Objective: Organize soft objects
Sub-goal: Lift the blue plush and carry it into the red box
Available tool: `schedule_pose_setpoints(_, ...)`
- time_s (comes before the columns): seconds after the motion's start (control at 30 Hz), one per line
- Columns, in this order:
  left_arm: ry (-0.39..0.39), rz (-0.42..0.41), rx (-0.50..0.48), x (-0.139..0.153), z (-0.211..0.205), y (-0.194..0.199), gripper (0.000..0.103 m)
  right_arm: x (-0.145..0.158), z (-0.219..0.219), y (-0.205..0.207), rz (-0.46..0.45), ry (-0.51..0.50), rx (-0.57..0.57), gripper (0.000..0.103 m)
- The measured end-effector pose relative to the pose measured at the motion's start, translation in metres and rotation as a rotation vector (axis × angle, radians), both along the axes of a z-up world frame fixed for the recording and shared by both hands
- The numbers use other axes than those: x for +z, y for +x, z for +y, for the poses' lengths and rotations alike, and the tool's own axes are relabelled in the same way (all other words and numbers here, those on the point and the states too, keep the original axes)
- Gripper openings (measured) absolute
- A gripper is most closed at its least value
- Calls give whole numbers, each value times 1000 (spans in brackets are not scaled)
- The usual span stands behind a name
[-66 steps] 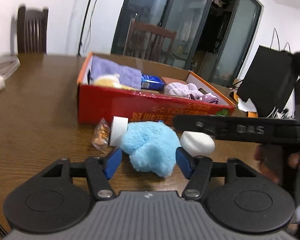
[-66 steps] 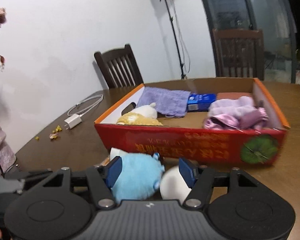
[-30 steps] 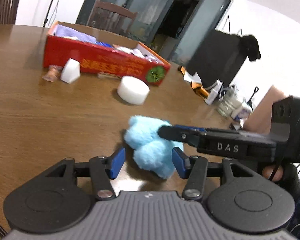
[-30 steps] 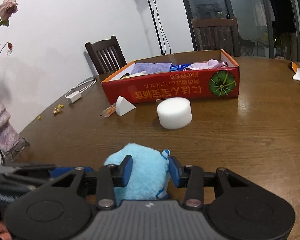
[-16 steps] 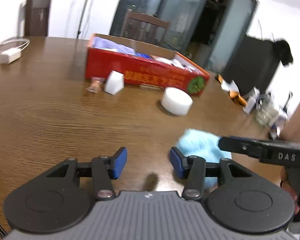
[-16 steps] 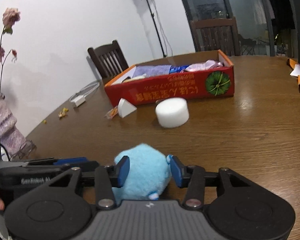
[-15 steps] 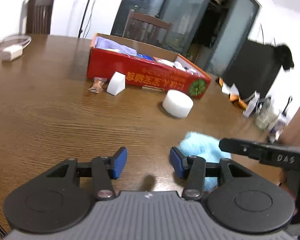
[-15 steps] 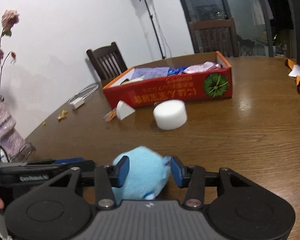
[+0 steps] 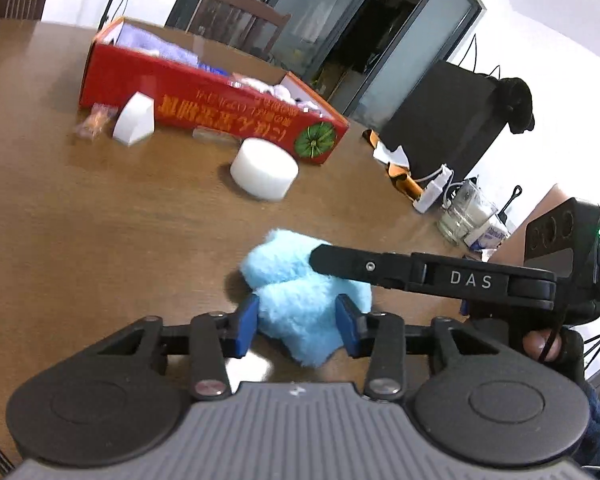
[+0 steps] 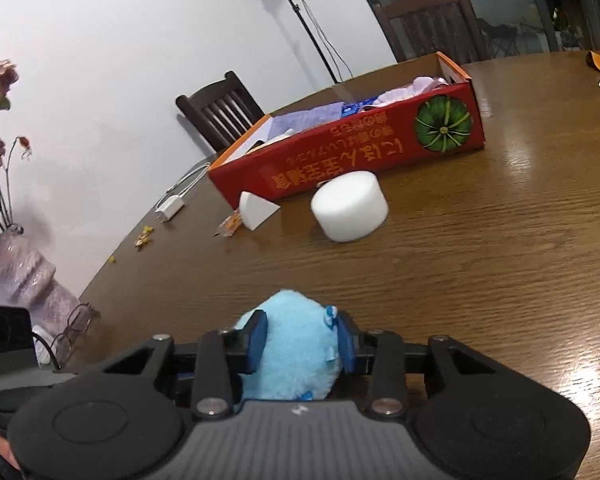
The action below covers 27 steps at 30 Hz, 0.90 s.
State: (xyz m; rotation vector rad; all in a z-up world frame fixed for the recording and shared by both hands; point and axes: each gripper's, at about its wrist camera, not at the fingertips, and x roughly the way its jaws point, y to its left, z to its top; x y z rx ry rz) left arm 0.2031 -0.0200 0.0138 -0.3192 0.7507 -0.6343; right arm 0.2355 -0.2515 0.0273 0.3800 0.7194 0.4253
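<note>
While both jaws are closing on the fluffy sky-blue plush toy (image 9: 300,312) lying on the brown wooden counter (image 9: 100,240), the left tool (image 9: 296,326) and right tool (image 10: 300,344) clasping it should squeeze gently, lift together, and carry it to the red cardboard box (image 10: 360,164).

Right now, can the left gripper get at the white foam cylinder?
Probably not directly: the left gripper fingers are closing around the blue plush toy, which lies between them and the white foam cylinder.

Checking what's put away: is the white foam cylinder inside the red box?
No, the white foam cylinder sits on the table in front of the red box.
</note>
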Motion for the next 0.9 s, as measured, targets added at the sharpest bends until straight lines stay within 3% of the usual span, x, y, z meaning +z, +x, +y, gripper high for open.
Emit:
schedule_pose_setpoints(0.1,-42,-37,7,13,3,16,38,13,-2,10,-21,14,-3,35)
schedule_pose_setpoints(0.2,-84,-104,2,40,9,45,37,43,-5,29,-109,12,7,35)
schedule_pose_setpoints(0.37,-57,-139,20,80,7,146,37,86,-4,116,-185,10,13,35)
schedule_pose_setpoints(0.5,-5,-74,46,85,5,239,37,91,-1,214,-113,37,-34,35)
schedule_pose_setpoints(0.63,97,-12,80,66,2,305,36,74,13,295,-8,8,-77,35)
schedule_pose_setpoints(0.77,272,-42,71,48,-12,320,36,38,38,335,115,-104,-68,37)
schedule_pose_setpoints(0.9,289,-72,64,45,-13,312,36,36,49,333,113,-158,-34,40)
